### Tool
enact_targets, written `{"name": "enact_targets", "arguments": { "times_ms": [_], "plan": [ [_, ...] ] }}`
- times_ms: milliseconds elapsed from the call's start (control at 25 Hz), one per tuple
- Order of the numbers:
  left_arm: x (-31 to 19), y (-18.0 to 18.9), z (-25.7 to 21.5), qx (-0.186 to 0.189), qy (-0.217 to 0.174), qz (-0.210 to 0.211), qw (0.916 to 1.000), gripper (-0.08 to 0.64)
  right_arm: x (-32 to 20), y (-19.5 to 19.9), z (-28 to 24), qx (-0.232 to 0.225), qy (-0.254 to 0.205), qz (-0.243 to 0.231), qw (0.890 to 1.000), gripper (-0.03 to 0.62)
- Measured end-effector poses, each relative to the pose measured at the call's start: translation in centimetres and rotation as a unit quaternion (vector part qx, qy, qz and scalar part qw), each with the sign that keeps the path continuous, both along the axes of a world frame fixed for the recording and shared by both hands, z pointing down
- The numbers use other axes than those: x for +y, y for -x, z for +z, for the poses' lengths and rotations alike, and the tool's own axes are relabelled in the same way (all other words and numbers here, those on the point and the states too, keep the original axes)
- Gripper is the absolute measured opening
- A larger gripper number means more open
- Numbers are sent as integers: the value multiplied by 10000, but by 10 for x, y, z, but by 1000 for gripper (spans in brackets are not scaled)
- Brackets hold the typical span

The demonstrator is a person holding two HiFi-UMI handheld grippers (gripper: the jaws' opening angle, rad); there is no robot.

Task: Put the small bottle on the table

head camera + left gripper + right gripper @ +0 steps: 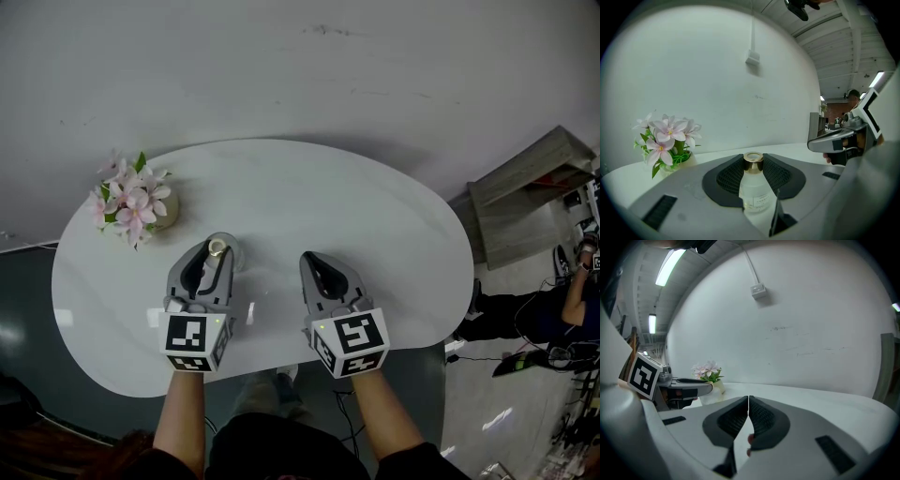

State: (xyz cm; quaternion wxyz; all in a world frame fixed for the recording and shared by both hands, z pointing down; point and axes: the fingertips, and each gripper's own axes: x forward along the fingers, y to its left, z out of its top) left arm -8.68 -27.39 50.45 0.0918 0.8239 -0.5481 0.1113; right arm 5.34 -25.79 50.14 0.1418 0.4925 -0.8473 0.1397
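Note:
A small clear glass bottle with a gold cap sits upright between the black pads of my left gripper, which is shut on it. In the head view the bottle shows at the tip of the left gripper, over the left middle of the white oval table. Whether its base touches the tabletop I cannot tell. My right gripper hovers beside it to the right, over the table's middle. Its jaws meet in the right gripper view, so the right gripper is shut with nothing in it.
A pot of pink flowers stands on the table's left rear, close to the left gripper. A white wall rises behind the table. A grey bench and a seated person are off to the right, past the table edge.

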Motion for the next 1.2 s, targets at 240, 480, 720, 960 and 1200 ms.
{"name": "enact_targets", "arguments": {
  "times_ms": [240, 480, 720, 960, 1200],
  "plan": [
    [-8, -2, 8, 3, 21, 20, 10000, 130, -9, 3, 12, -13, 114, -1, 9999, 67],
    [-14, 3, 16, 74, 92, -50, 9999, 130, -16, 9, 19, 24, 151, -84, 9998, 67],
    [-23, 2, 17, 39, 57, -34, 10000, 130, -24, 11, 28, 64, 211, -109, 9997, 67],
    [-29, 3, 23, 72, 138, -47, 9999, 130, -32, 18, 33, 26, 274, -112, 9996, 67],
    [-30, 3, 30, 86, 200, -54, 9997, 130, -38, 20, 35, 35, 275, -115, 9995, 67]
  ]
}}
